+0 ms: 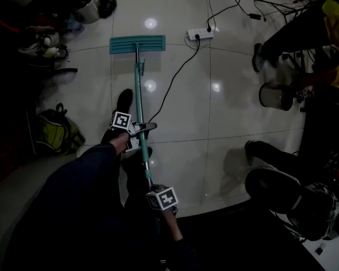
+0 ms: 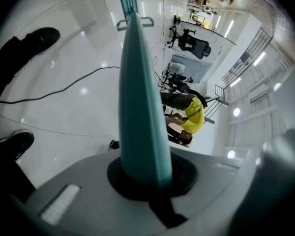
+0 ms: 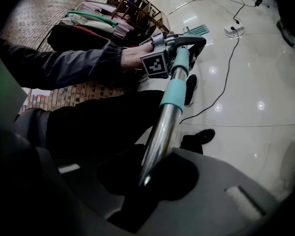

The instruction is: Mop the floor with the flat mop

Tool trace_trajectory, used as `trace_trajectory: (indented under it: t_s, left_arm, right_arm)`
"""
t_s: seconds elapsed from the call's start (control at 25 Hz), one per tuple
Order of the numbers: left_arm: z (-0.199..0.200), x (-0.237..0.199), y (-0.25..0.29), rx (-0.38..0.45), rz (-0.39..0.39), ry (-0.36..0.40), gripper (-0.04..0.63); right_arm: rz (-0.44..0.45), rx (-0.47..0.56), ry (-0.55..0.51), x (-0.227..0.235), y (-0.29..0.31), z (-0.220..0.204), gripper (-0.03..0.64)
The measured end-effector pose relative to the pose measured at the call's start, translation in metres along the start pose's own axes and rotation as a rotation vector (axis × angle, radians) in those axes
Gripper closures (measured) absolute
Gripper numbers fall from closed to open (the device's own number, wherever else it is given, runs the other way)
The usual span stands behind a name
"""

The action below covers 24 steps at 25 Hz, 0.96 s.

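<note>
The flat mop lies on the glossy white tile floor, its teal head (image 1: 137, 44) flat ahead of me and its handle (image 1: 140, 95) running back toward my body. My left gripper (image 1: 142, 130) is shut on the teal part of the handle (image 2: 137, 97), about halfway up. My right gripper (image 1: 158, 193) is shut on the bare metal upper end (image 3: 160, 132), close to my body. In the right gripper view the left gripper's marker cube (image 3: 155, 63) shows farther down the pole, with the mop head (image 3: 196, 30) small beyond it.
A white power strip (image 1: 200, 34) lies just right of the mop head, its black cable (image 1: 175, 81) trailing back beside the handle. My shoe (image 1: 124, 100) stands left of the handle. A green backpack (image 1: 56, 131) sits left. A bucket (image 1: 274, 95) and people's legs (image 1: 271, 151) are right.
</note>
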<state>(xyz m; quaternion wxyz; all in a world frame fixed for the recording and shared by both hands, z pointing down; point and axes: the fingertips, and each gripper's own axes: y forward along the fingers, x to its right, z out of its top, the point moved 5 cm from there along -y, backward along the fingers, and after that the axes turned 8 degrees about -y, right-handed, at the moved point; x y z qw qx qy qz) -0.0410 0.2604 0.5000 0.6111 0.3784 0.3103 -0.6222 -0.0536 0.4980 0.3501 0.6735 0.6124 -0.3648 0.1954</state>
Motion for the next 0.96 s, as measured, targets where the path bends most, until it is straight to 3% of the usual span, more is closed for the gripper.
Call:
trace_trajectory:
  t_s: [0.16, 0.28, 0.56, 0.96]
  left_arm:
    - [-0.055, -0.025, 0.001, -0.018, 0.048, 0.004, 0.594]
    - [-0.08, -0.038, 0.004, -0.038, 0.057, 0.0, 0.594]
    - [-0.1, -0.045, 0.01, -0.07, 0.032, 0.009, 0.594]
    - [-0.102, -0.043, 0.015, -0.089, 0.034, 0.021, 0.594]
  right_arm:
    - [-0.016, 0.004, 0.011, -0.007, 0.005, -0.064, 0.541]
    - [-0.01, 0.032, 0.032, -0.017, 0.005, -0.089, 0.543]
    - [0.013, 0.058, 0.089, -0.026, 0.013, -0.108, 0.543]
    - [0.006, 0.074, 0.067, -0.026, 0.01, -0.104, 0.543]
